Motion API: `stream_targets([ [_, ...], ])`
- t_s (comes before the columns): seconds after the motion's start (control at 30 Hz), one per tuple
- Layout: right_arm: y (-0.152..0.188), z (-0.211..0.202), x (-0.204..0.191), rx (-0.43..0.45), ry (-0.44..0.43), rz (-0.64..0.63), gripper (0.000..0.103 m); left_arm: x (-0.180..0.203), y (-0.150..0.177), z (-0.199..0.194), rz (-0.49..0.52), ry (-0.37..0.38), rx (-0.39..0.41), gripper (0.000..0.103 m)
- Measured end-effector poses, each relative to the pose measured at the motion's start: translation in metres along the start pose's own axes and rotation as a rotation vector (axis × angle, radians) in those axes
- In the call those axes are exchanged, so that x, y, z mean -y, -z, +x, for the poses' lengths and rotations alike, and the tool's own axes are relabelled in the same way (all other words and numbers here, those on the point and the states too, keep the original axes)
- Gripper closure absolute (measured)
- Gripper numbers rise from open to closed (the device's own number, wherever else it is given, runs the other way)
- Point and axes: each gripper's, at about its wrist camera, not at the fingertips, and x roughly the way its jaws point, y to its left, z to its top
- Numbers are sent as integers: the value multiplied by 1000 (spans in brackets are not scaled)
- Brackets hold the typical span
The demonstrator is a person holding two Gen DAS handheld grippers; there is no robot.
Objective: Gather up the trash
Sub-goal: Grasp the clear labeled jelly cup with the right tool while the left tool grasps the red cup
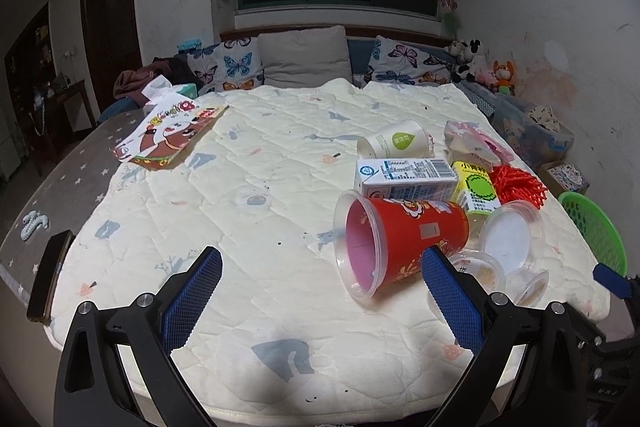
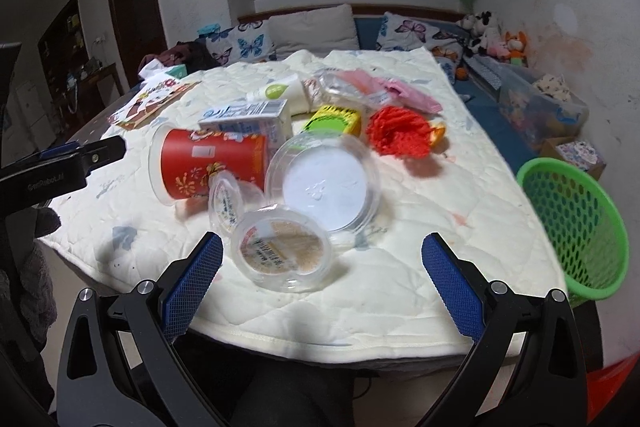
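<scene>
The task looks hardly begun: the trash (image 2: 280, 147) lies in a heap on the bed (image 2: 400, 307), near the green basket (image 2: 576, 223) at the bed's edge. Both jaws stand wide with nothing between them, on the left hand-held gripper (image 1: 322, 267) and the right hand-held gripper (image 2: 322, 253). The inside of the basket is hidden, so I cannot tell if it holds anything
</scene>
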Motion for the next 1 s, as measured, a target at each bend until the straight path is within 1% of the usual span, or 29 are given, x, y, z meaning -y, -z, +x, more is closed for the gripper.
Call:
stream_targets([
  [0.27, 4, 26, -11, -43, -29, -22, 4, -1, 0, 12, 1, 4, -28, 6],
  [0.33, 4, 32, -13, -43, -22, -31, 6, -1, 0, 15, 1, 12, -35, 6],
  [0.53, 5, 43, -17, -48, -17, -47, 7, 2, 0, 24, 7, 62, -51, 6],
  [0.57, 5, 45, -17, -47, -17, -49, 8, 2, 0, 25, 9, 70, -51, 7],
  [0.6, 5, 47, -17, -49, -16, -50, 11, 3, -1, 27, 10, 87, -53, 7],
  [0.7, 6, 50, -16, -59, -21, -38, 13, 5, -2, 31, 13, 131, -64, 7],
  [0.77, 6, 51, -15, -61, -23, -31, 15, 8, -3, 35, 19, 154, -70, 10],
  [0.83, 6, 52, -14, -64, -23, -33, 20, 10, -3, 40, 27, 184, -82, 22],
  [0.9, 7, 52, -14, -69, -30, -31, 24, 11, -3, 48, 24, 223, -112, 28],
  [0.93, 7, 52, -13, -69, -33, -27, 26, 12, -2, 50, 19, 235, -121, 31],
  [1.0, 7, 51, -12, -72, -41, -23, 32, 12, -2, 56, 6, 265, -136, 31],
])
